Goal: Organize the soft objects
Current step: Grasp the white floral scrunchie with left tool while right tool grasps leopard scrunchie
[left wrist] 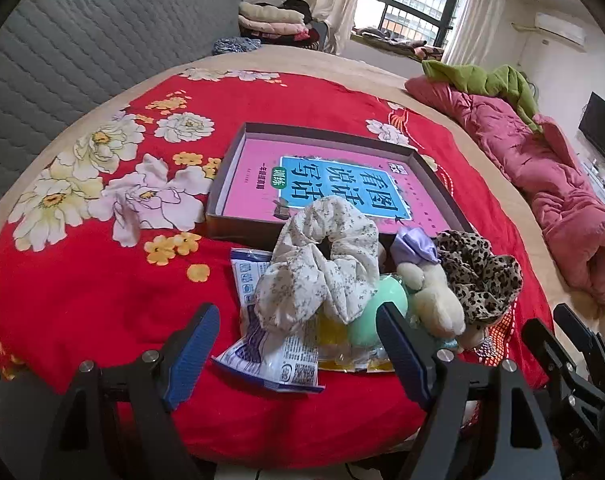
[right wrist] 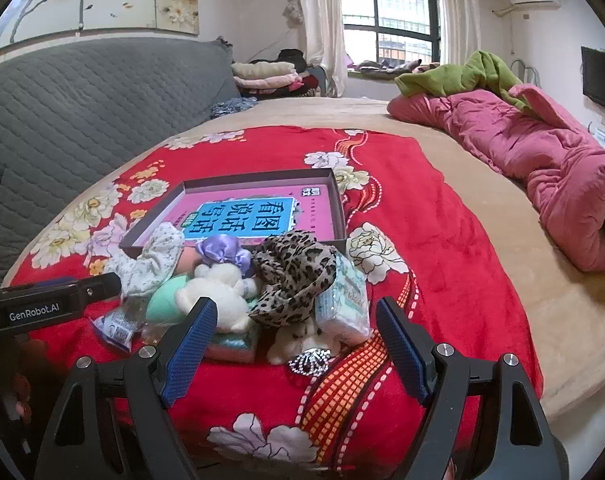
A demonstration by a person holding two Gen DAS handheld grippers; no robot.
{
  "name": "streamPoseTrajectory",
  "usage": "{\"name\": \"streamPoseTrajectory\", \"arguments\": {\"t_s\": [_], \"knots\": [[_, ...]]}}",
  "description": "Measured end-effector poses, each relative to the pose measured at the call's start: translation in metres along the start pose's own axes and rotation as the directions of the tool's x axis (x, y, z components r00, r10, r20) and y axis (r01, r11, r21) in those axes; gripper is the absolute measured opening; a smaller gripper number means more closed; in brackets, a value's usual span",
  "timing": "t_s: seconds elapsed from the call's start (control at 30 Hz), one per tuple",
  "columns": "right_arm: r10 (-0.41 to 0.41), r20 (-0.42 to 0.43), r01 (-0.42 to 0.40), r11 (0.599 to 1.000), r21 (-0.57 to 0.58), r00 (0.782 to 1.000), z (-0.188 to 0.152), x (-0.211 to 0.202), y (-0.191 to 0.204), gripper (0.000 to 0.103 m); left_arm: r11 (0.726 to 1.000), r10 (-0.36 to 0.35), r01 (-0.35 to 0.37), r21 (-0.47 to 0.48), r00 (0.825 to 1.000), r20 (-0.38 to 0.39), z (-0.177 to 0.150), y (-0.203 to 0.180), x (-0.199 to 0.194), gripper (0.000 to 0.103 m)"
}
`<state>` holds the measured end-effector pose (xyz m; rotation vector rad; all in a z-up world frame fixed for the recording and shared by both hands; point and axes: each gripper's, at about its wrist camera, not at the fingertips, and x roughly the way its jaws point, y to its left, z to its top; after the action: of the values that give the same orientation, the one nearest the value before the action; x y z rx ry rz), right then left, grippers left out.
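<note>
- we hold the left gripper (left wrist: 298, 354) low at the near edge of the pile of soft objects (left wrist: 366, 276), its blue pads spread wide and nothing between them; its right pad (left wrist: 402, 354) sits just in front of the mint green ball (left wrist: 372, 312).
- our right gripper (right wrist: 296, 346) is likewise gaping and empty, its pads either side of the pile's near right corner, above a small beaded trinket (right wrist: 308, 360).
- nearest in the pile lie a blue and white packet (left wrist: 268, 354) and a yellow wrapper (left wrist: 344, 354), flat on the red floral blanket (left wrist: 82, 280).
- over them sits the white floral scrunchie (left wrist: 322, 264); right of it the cream plush toy (left wrist: 434, 300) with a purple bow (left wrist: 414, 244), then the leopard scrunchie (left wrist: 476, 272). a pale tissue pack (right wrist: 344, 300) leans at the pile's right edge.
- left of the pile the blanket is bare and wide; right of it a narrower strip runs to the blanket's edge.
- just behind the pile, touching it, is the shallow dark box (left wrist: 230, 184) with a pink book (left wrist: 262, 168) flat inside; the scrunchie overlaps its near rim.
- beyond the box, more bare blanket, then tan bedding (right wrist: 482, 216).
- far right of the box a pink quilt (right wrist: 562, 176) lies bunched; far left, a grey quilted headboard (right wrist: 82, 100).
</note>
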<state>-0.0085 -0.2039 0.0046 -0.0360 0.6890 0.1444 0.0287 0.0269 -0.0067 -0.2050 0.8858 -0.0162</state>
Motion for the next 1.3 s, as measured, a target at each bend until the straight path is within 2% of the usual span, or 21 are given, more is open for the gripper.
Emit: {"name": "streamPoseTrajectory", "arguments": {"t_s": [0.33,0.6,0.87,0.93,0.97,1.03,1.13,1.2,1.3], "knots": [[-0.009,-0.017,0.009,1.0,0.028,1.0,0.009,0.02,-0.012,0.082,1.0,-0.015,0.014,-0.017,1.0,-0.024,0.011,0.004,0.023,0.08],[-0.023,-0.049,0.023,1.0,0.01,0.999,0.016,0.046,-0.012,0.082,0.996,-0.078,0.076,-0.043,0.996,-0.047,0.016,0.013,0.037,0.078],[-0.028,-0.057,0.028,1.0,-0.01,0.998,0.02,0.063,-0.014,0.08,0.995,-0.094,0.092,-0.035,0.992,-0.085,0.017,0.014,0.053,0.054],[-0.029,-0.06,0.028,0.999,-0.014,0.998,0.021,0.067,-0.014,0.068,0.995,-0.094,0.092,-0.031,0.992,-0.085,0.017,0.014,0.054,0.047],[-0.024,-0.063,0.023,1.0,-0.013,0.998,0.021,0.068,-0.014,0.066,0.995,-0.098,0.096,-0.03,0.992,-0.083,0.017,0.014,0.055,0.044],[-0.005,-0.076,0.004,1.0,-0.005,0.997,0.021,0.073,-0.016,0.051,0.994,-0.111,0.108,-0.032,0.99,-0.084,0.019,0.015,0.056,0.039],[0.018,-0.088,-0.018,1.0,-0.005,0.996,0.02,0.077,-0.015,0.038,0.991,-0.127,0.124,-0.043,0.989,-0.077,0.021,0.019,0.056,0.03],[0.032,-0.086,-0.033,0.999,-0.005,0.996,0.02,0.077,-0.015,0.03,0.99,-0.135,0.132,-0.049,0.989,-0.067,0.022,0.021,0.056,0.026],[0.048,-0.083,-0.049,0.999,-0.002,0.995,0.02,0.077,-0.015,0.026,0.988,-0.145,0.14,-0.068,0.987,-0.068,0.024,0.026,0.057,0.023]]}}
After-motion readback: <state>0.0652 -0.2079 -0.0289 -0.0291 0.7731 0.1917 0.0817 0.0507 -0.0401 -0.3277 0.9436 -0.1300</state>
